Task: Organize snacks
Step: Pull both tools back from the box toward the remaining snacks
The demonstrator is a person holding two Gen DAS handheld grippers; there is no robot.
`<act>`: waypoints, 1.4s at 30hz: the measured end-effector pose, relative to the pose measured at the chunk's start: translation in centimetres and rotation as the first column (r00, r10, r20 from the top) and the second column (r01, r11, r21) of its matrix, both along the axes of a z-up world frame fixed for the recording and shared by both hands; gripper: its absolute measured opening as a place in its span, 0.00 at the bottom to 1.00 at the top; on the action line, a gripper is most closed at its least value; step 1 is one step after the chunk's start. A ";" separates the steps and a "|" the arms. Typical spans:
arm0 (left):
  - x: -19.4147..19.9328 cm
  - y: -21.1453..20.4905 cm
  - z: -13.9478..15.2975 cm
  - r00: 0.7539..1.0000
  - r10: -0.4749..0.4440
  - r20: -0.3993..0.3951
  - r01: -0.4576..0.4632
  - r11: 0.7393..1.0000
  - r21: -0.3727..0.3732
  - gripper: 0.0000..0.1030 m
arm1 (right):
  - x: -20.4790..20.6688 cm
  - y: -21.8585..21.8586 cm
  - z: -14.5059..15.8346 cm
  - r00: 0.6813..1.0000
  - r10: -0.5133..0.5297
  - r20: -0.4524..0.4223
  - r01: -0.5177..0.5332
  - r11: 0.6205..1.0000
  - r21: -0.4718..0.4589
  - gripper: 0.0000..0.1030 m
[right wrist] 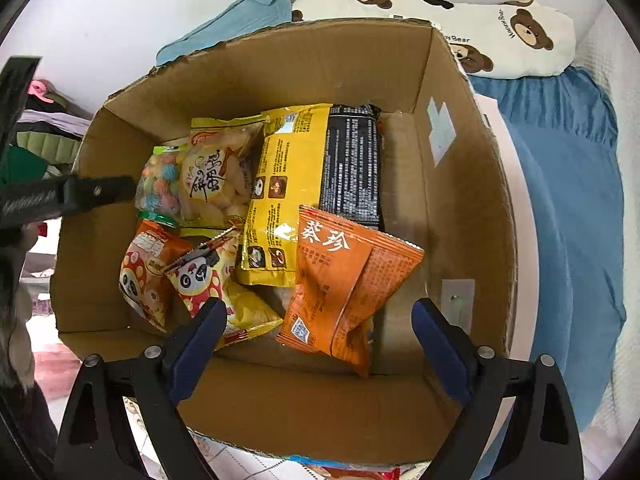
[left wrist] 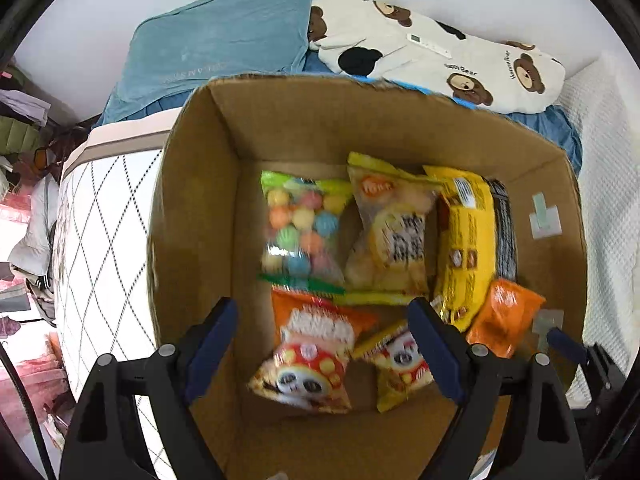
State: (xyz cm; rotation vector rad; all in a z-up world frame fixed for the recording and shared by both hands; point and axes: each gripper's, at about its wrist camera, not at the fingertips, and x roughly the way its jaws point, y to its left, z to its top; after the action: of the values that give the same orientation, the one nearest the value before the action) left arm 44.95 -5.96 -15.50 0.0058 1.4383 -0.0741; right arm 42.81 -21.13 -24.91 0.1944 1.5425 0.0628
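Snacks (right wrist: 320,200) lie in the cardboard box (right wrist: 280,60) below both wide-open, empty tongs (right wrist: 320,344).

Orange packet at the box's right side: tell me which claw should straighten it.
Right. The right claw is open and hangs directly over the orange packet, which lies between its fingers in that view. The left claw, also open, sits over the panda packets, with the orange one off to its side.
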 end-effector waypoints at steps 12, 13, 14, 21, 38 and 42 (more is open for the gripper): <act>-5.9 -0.2 3.0 0.991 0.028 0.130 -0.026 0.999 -0.018 0.84 | -1.4 0.1 3.0 0.996 0.000 0.093 0.002 1.000 -0.027 0.93; -6.5 -0.2 3.4 0.988 0.030 0.151 -0.029 1.000 -0.011 0.84 | -1.6 0.2 3.4 0.994 0.005 0.108 -0.001 1.000 -0.030 0.93; -7.1 0.0 3.7 0.986 0.032 0.166 -0.031 0.999 -0.007 0.84 | -1.8 0.3 3.7 0.993 0.009 0.118 -0.005 0.999 -0.034 0.93; -10.9 0.6 6.4 0.964 0.040 0.264 -0.030 0.999 -0.042 0.84 | -4.2 1.9 7.0 0.975 0.044 0.216 -0.026 0.996 -0.084 0.93; -20.7 2.3 9.7 0.914 0.031 0.405 -0.013 0.999 -0.049 0.84 | -13.9 3.7 14.5 0.919 -0.070 0.388 0.095 0.994 -0.046 0.93; -22.5 2.0 6.5 0.935 0.025 0.353 -0.019 1.000 -0.022 0.84 | -16.5 2.5 13.0 0.924 -0.148 0.352 0.152 0.988 0.016 0.93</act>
State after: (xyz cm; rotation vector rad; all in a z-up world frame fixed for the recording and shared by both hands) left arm 22.42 -3.93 -8.97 -0.0118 1.0763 -0.0640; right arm 26.30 -18.60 -11.96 0.2764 1.1657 -0.0321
